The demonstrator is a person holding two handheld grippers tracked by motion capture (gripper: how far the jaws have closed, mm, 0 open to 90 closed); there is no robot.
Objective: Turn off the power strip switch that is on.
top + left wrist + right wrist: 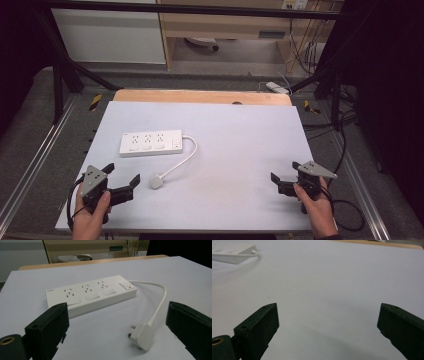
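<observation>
Jaws of the left gripper (122,172) stand spread wide with nothing between them; the white plug (142,336) lies on the tabletop (235,135) just ahead of them, its cord (160,302) curving back to the white power strip (91,293) farther ahead. Jaws of the right gripper (284,171) are likewise spread wide over bare tabletop, well apart from the strip.

One white power strip (150,143) with three sockets — one plug (157,182), one cord (183,157).
</observation>
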